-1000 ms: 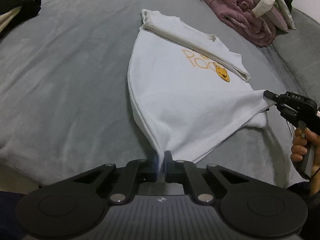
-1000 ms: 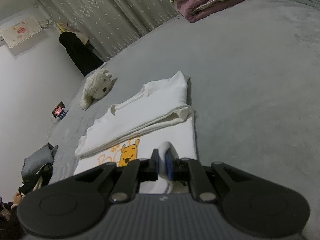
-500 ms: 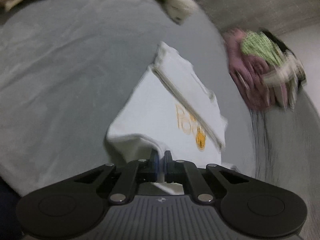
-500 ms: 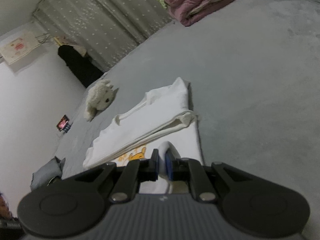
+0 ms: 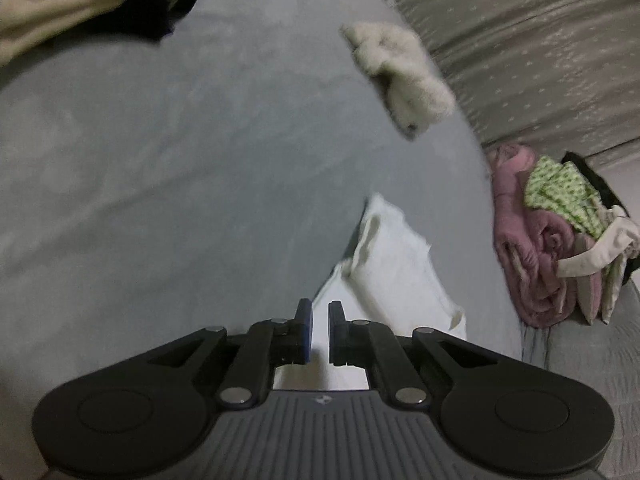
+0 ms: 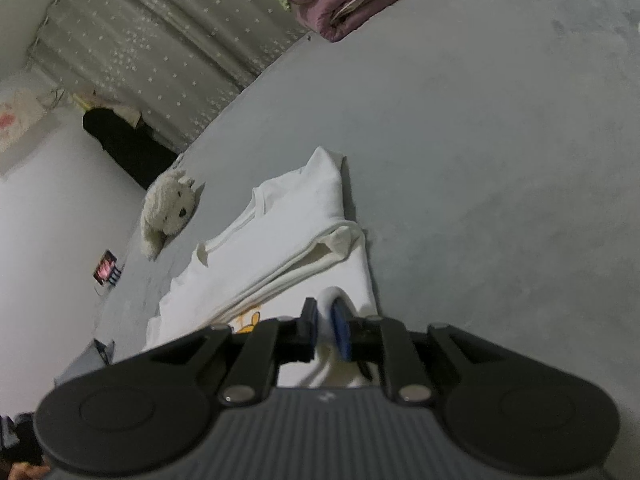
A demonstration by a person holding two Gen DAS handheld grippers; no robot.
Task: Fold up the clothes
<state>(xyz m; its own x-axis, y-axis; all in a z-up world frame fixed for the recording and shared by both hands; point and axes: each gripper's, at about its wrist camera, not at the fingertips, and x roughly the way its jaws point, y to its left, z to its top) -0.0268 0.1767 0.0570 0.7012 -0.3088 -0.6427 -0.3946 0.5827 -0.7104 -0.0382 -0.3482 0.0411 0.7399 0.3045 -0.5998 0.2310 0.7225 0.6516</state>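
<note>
A white T-shirt [image 5: 392,268] with a yellow bear print [image 6: 248,320] lies on the grey bed [image 5: 180,160], its sleeves folded across the top. In the left wrist view my left gripper [image 5: 319,316] is shut on a white edge of the shirt, held over the shirt body close to the folded sleeve band. In the right wrist view my right gripper [image 6: 325,320] has a bulging fold of the T-shirt [image 6: 280,240] between its pads. Its jaws are opening, and the cloth still fills the gap between them.
A cream plush toy [image 5: 400,76] lies beyond the shirt near the curtain [image 6: 160,40]. A rolled pink blanket [image 5: 528,272] with green-patterned cloth [image 5: 560,192] sits at the right. Dark clothes [image 5: 80,8] are piled at the far left. A lit phone [image 6: 107,268] rests on the bed edge.
My left gripper has carried the shirt's hem forward over the body toward the sleeves and rolled. The right gripper sank a little, and the gap between its pads has widened slightly.
</note>
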